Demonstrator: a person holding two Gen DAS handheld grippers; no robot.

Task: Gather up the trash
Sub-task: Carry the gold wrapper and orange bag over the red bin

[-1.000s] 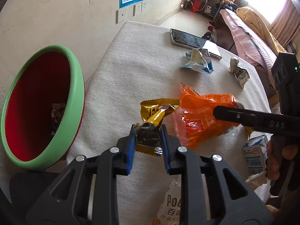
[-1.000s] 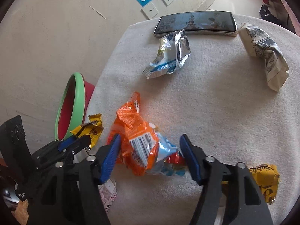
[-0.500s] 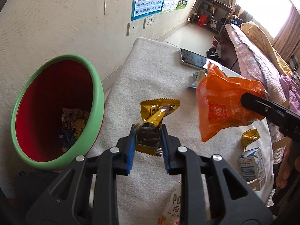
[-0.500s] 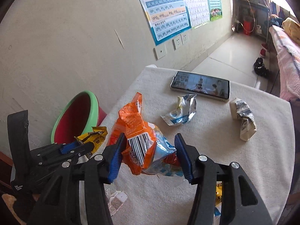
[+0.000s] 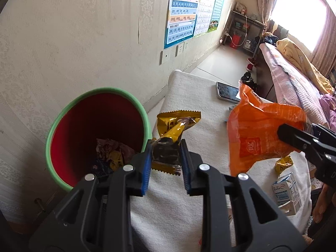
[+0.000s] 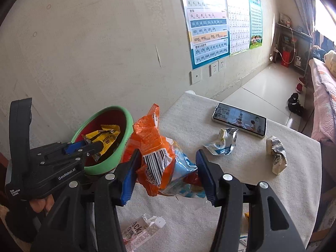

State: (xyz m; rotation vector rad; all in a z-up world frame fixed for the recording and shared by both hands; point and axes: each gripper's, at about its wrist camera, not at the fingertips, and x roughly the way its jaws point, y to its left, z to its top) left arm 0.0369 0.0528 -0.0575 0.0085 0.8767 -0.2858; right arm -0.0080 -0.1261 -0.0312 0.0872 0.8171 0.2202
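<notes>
Seen from the left wrist, the left gripper (image 5: 164, 157) is clamped on a yellow wrapper (image 5: 174, 134), held in the air just beside the green rim of the red bin (image 5: 96, 134), which has crumpled trash at its bottom; farther from the bin, the right gripper (image 5: 302, 140) carries an orange bag (image 5: 258, 134) above the white-clothed table (image 5: 189, 201), where a milk carton (image 5: 284, 189) stands. Seen from the right wrist, the right gripper (image 6: 166, 174) grips the orange bag (image 6: 155, 147) beside the bin (image 6: 109, 159), while a phone (image 6: 239, 119) and two crumpled wrappers (image 6: 222, 142) lie on the table well away from the bin.
</notes>
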